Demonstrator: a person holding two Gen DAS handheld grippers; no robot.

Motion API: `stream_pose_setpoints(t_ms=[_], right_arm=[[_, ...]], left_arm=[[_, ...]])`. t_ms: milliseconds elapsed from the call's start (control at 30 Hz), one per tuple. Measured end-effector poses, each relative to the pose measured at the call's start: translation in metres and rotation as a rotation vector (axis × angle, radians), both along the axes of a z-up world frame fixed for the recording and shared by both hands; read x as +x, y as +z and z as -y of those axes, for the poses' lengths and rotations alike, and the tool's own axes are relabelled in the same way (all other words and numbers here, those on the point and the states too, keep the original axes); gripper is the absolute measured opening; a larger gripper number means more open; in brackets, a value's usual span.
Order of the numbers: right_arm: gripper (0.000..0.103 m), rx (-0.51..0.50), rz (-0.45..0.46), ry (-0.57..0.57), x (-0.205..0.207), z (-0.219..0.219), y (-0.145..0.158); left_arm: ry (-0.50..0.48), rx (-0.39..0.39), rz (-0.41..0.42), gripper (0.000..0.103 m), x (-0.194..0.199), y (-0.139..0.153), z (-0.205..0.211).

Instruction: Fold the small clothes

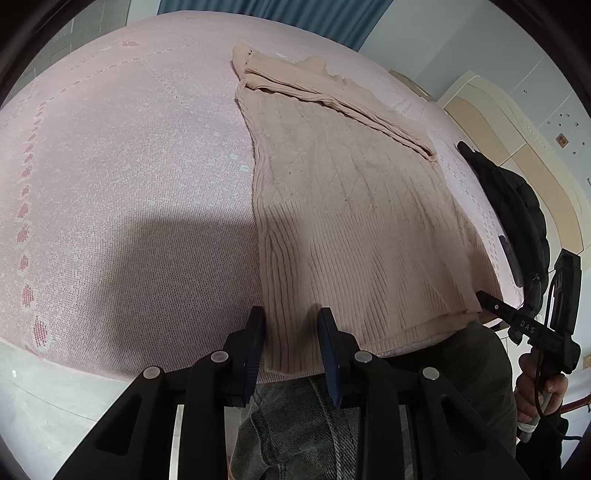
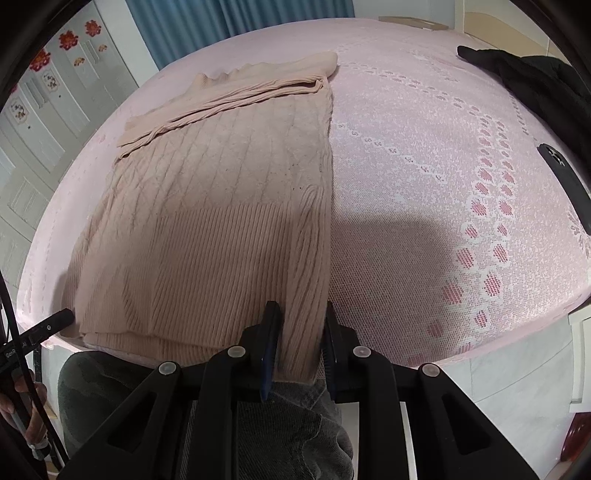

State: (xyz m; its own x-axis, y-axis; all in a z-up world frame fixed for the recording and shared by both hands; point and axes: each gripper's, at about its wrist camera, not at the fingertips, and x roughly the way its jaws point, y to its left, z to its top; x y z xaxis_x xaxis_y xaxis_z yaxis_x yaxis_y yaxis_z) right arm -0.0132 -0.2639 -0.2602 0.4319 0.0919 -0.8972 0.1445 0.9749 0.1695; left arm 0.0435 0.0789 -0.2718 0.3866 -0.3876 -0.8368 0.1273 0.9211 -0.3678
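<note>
Fingers of our left gripper (image 1: 291,334) stand narrowly apart at the near left corner of the sweater (image 1: 351,206), its hem corner lying between them; whether the pads actually pinch the knit we cannot tell. Our right gripper (image 2: 301,332) sits at the near right corner in the same way, its fingers narrow with a strip of the ribbed hem between them, and again we cannot tell if they press on it. Below both we see grey trousers (image 1: 295,417) against the edge of the bed (image 1: 122,166). In the left wrist view the right gripper shows from the side, held by a hand (image 1: 543,387) at the far right; in the right wrist view the left gripper's tip touches the opposite hem corner.

Farther out, the peach knitted sweater lies flat on the pink patterned bed cover, hem at the near edge and overhanging it slightly. Its sleeves are folded across the upper body, with the collar beyond them. To the right lie a dark phone (image 2: 565,184) and, farther still, a black jacket (image 2: 532,77). Blue curtains (image 2: 177,26) hang behind the bed.
</note>
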Motion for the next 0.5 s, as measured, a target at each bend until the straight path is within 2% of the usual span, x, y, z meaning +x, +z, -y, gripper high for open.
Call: stream_pose_setpoints(t_ms=[167,367,500], right_arm=[[0.021,0.015,-0.002,-0.005,0.001,0.002,0.001],[0.022,0.029,-0.009,0.003,-0.003,0.005,0.002],[0.022,0.036,-0.004,-0.004,-0.004,0.005,0.001]], left_arm=[[0.004,-0.026,-0.009,0.028,0.000,-0.001,-0.004],[0.012,-0.129,-0.053,0.028,0.002,-0.005,-0.017],[0.036,-0.144,-0.065,0.028,0.005,-0.006,-0.016]])
